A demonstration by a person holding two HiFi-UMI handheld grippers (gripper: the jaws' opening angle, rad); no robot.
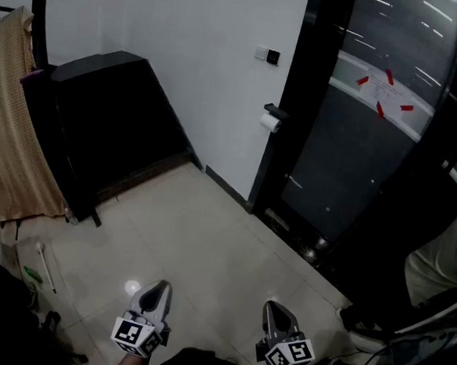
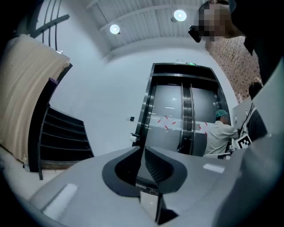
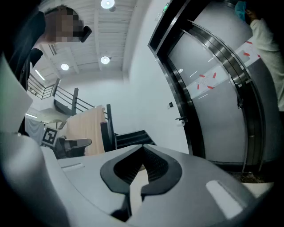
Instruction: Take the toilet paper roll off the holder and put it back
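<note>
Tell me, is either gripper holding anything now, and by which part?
Nothing is held. The left gripper and the right gripper are both shut and empty; the toilet paper roll sits on its holder, far from both.

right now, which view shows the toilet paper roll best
The head view. The roll hangs on its holder by the dark door frame, unobstructed and clearly white, though far off. The left gripper view shows the roll only as a tiny speck. In the right gripper view the roll is just as small.
</note>
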